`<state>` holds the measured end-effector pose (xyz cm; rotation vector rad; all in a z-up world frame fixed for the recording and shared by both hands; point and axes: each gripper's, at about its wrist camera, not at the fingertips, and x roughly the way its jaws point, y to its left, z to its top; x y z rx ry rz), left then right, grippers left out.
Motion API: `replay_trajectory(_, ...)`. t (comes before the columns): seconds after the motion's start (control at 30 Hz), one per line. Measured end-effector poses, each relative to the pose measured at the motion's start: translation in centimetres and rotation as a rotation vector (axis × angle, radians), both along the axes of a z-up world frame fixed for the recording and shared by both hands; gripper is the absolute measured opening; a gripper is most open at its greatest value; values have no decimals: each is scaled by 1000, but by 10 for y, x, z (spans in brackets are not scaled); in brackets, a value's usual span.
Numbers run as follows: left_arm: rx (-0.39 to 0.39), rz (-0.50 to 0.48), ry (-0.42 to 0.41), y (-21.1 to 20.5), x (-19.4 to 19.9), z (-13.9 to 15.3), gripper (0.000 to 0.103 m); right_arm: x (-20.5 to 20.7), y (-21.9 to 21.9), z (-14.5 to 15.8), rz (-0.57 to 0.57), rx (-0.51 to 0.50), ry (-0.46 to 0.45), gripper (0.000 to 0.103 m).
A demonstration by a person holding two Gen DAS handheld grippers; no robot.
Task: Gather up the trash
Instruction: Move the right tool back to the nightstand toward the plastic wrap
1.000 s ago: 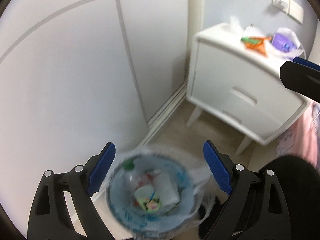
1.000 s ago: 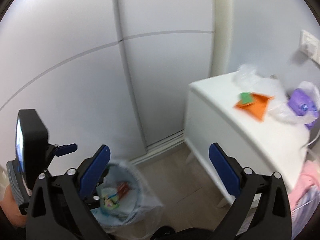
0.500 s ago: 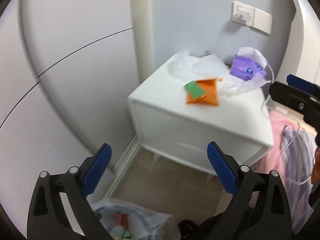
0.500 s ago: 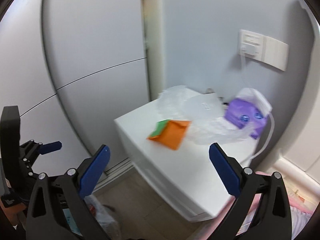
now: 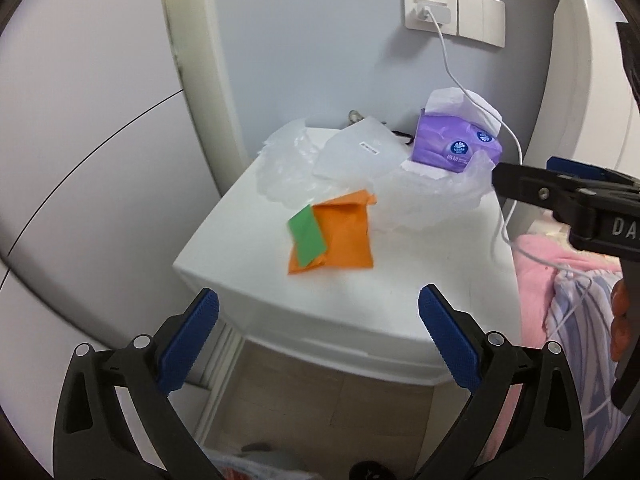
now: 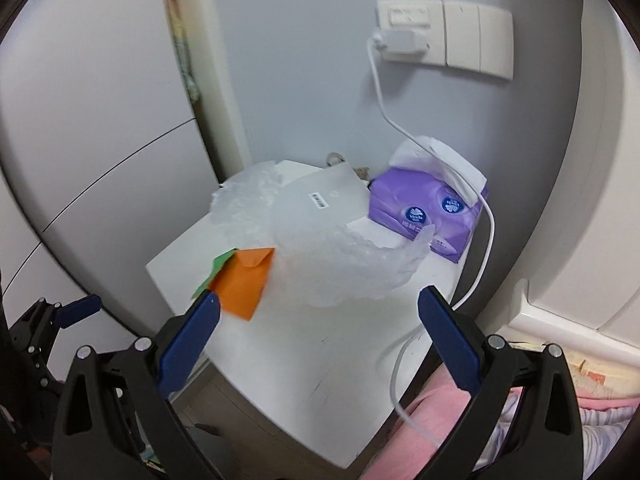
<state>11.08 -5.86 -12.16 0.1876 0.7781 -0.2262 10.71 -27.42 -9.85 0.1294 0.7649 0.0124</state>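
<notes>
On a white nightstand lie an orange paper packet with a green slip on it, and crumpled clear plastic wrapping with a flat clear bag behind. My left gripper hangs open in front of the nightstand's near edge, nothing between its fingers. My right gripper is open above the nightstand top, near the packet and the plastic, also empty. The right gripper's body shows at the right edge of the left wrist view.
A purple tissue pack stands at the back right of the nightstand. A white charger cable runs from a wall socket down past it. Pink bedding lies on the right. A bin bag rim peeks at the bottom.
Both grippers swung away from the lined bin on the floor, rising toward the nightstand, which now fills both views. The left gripper's fingers spread wider.
</notes>
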Motion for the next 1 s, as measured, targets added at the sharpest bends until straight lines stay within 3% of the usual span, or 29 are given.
replay_trajectory(0.27,46,-57,-16,-30,37,-7,97,30,-25,-26,-52,58,63,97)
replay_trajectory(0.7,53,-162,18,-71,74,-38,97,62,-57,-59,-80,119,116,95)
replay_trajectory(0.77,46,-180,20,-76,75,-40,97,65,-59,-61,-80,125,122,85)
replay_trajectory(0.8,45,-185,20,-78,76,-41,97,67,-60,-63,-82,125,125,74)
replay_trajectory(0.9,36,-200,24,-84,79,-44,97,71,-62,-68,-85,140,140,72)
replay_trajectory(1.0,38,-202,27,-88,83,-47,97,73,-63,-73,-83,155,147,59)
